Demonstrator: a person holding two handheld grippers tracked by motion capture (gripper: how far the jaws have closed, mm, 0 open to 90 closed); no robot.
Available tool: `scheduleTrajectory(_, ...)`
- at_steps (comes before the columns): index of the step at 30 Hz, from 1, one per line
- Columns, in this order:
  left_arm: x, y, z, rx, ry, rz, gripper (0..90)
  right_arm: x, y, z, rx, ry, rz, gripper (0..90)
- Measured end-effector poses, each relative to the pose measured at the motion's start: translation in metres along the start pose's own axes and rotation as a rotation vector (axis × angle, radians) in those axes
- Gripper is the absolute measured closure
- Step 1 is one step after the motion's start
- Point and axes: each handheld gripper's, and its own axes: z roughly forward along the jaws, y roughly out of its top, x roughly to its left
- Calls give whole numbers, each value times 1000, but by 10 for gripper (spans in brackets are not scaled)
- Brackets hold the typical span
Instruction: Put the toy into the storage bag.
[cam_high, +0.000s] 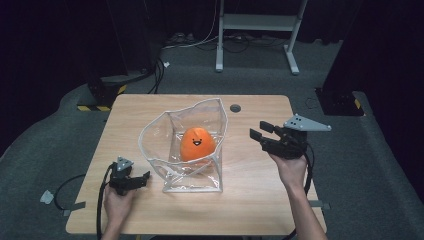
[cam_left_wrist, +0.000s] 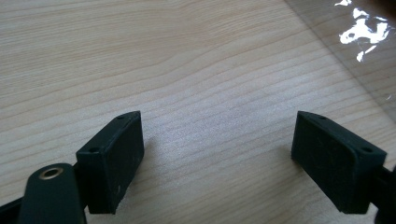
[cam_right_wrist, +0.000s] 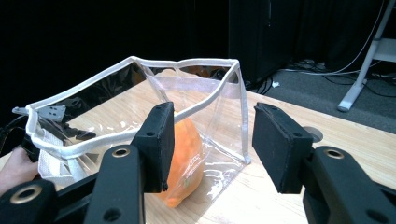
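Bag (cam_high: 192, 150) with orange toy (cam_high: 197, 143) stands loose — my right fingers (cam_right_wrist: 159, 140) and left fingers (cam_left_wrist: 116, 163), both released, could topple it.

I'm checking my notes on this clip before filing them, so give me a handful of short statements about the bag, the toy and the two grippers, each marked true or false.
1. The orange plush toy sits inside the clear plastic bag. True.
2. The bag lies flat and closed. False: it stands upright with its white-trimmed mouth open.
3. The left gripper has its fingers apart over bare wooden table. True.
4. The right gripper grips the bag's rim. False: its fingers are open and hang apart from the bag, to its right in the high view.
5. The toy is blue. False: it is orange, with a smiling face.
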Motion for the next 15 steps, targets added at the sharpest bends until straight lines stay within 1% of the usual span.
scheduleTrajectory(15, 0, 0, 0, 0, 0, 0, 172, 1, -12, -3, 1, 6, 12, 488)
